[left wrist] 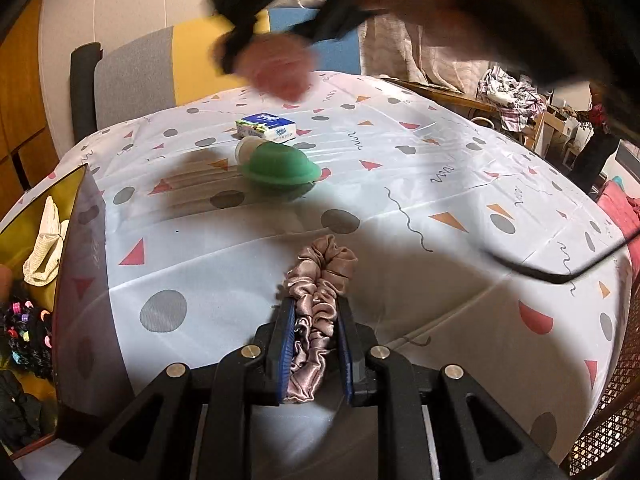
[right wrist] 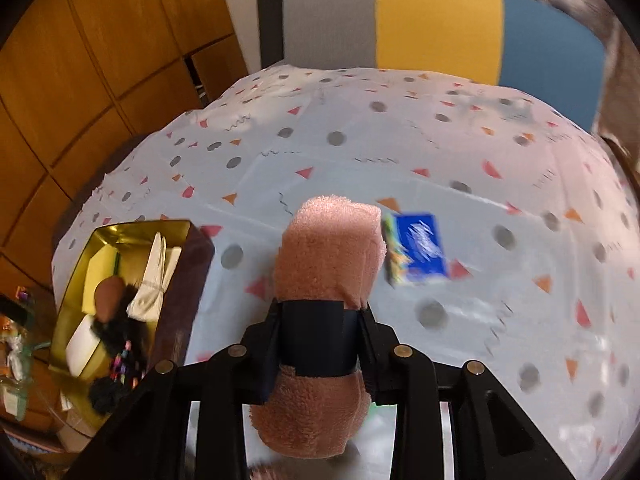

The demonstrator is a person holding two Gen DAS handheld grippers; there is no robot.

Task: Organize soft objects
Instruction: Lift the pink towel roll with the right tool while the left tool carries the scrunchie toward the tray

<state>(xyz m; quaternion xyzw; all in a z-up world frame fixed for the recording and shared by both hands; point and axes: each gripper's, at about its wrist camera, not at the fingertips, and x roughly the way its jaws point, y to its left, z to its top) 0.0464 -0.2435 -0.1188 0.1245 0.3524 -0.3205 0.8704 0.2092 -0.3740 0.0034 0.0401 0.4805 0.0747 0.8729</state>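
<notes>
Between our left gripper's (left wrist: pixel 312 344) blue pads we pinch a dusty-pink satin scrunchie (left wrist: pixel 318 312), crumpled and glossy, its loop bulging past the fingertips above the patterned tablecloth (left wrist: pixel 440 184). Our right gripper (right wrist: pixel 320 320) clamps a fuzzy pink rolled towel (right wrist: pixel 330 256) banded in black, sticking out beyond the fingers. Further ahead lies a blue tissue pack (right wrist: pixel 418 254); left of the fingers sits a gold box (right wrist: pixel 120 240).

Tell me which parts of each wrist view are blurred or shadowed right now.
Left wrist: the right gripper with its pink cloth is smeared by motion up top; the scrunchie in the left gripper is sharp, lying in shadow. Right wrist: the pink cloth is sharp, the tissue pack and tablecloth streak.
</notes>
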